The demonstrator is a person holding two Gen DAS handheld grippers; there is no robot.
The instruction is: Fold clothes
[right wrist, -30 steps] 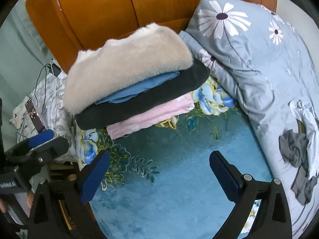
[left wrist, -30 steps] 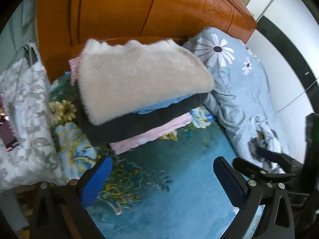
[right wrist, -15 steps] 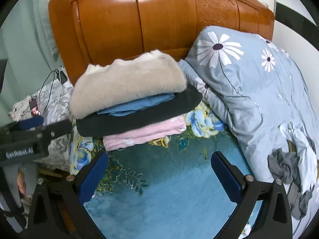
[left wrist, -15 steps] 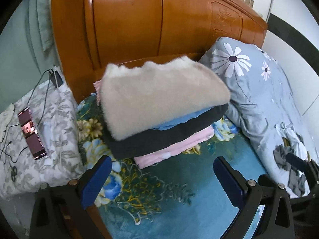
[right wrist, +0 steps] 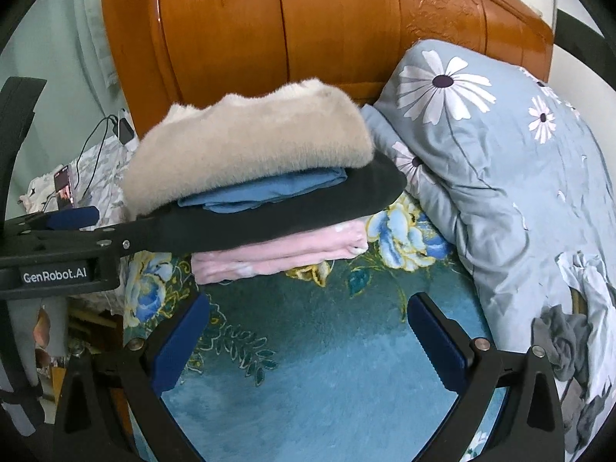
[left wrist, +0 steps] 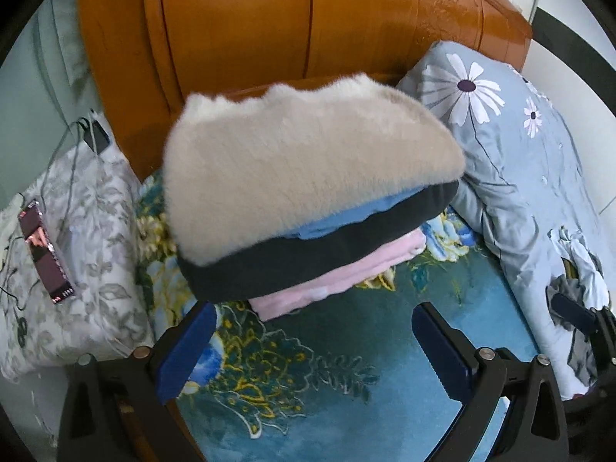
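Both views drawn nearer the folded stack (left wrist: 308, 208), teal floral bedspread (right wrist: 327, 365) (wooden headboard (right wrist: 308, 38) behind), jaws spread, empty.

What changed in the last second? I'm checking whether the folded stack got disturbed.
Only the grippers moved: the left gripper and right gripper both tilted up, so more of the headboard shows. Both stayed open and empty. The stack stayed put: beige fleece on blue, dark grey and pink garments.
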